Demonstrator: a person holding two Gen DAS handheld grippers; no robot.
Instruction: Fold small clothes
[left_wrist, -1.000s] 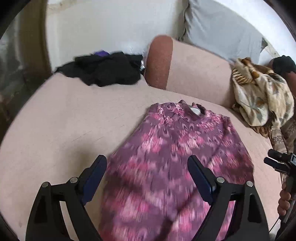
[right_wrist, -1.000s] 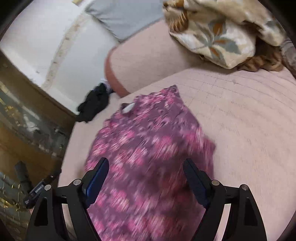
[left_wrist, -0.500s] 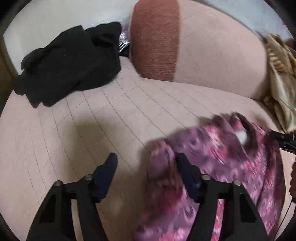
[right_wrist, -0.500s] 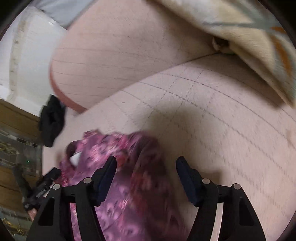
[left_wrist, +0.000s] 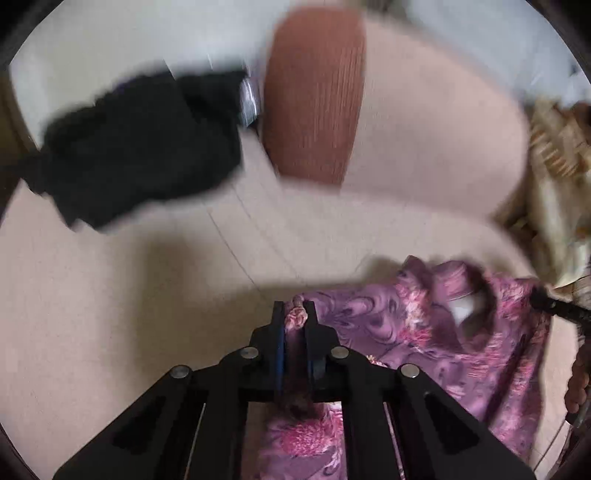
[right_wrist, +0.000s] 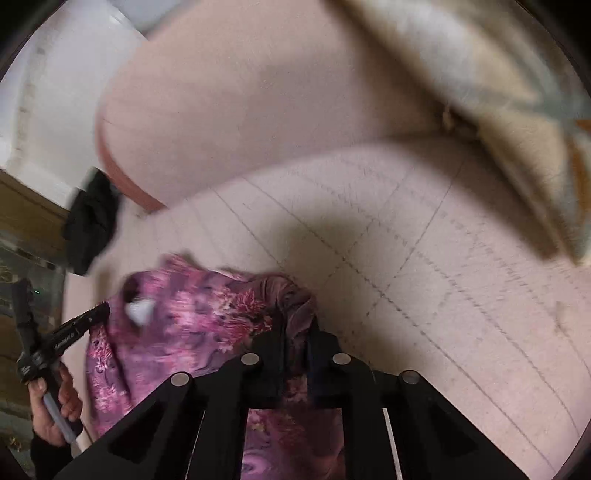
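Note:
A small purple-and-pink patterned top (left_wrist: 424, 332) lies on the pink quilted sofa seat (left_wrist: 129, 295). My left gripper (left_wrist: 294, 317) is shut on its left shoulder corner. In the right wrist view the same top (right_wrist: 192, 317) shows with its white neck label. My right gripper (right_wrist: 297, 325) is shut on the bunched right shoulder corner. The other gripper shows at the frame edge in each view, the right one in the left wrist view (left_wrist: 554, 308) and the left one in the right wrist view (right_wrist: 62, 339).
A black garment (left_wrist: 140, 147) lies at the back left of the seat. A pink bolster with a rust end (left_wrist: 314, 96) stands behind. A beige floral cloth (right_wrist: 517, 110) is heaped at the right. A wooden cabinet (right_wrist: 29, 229) stands off the left.
Both grippers moved forward over the top to its shoulder corners and went from wide open to shut on the fabric.

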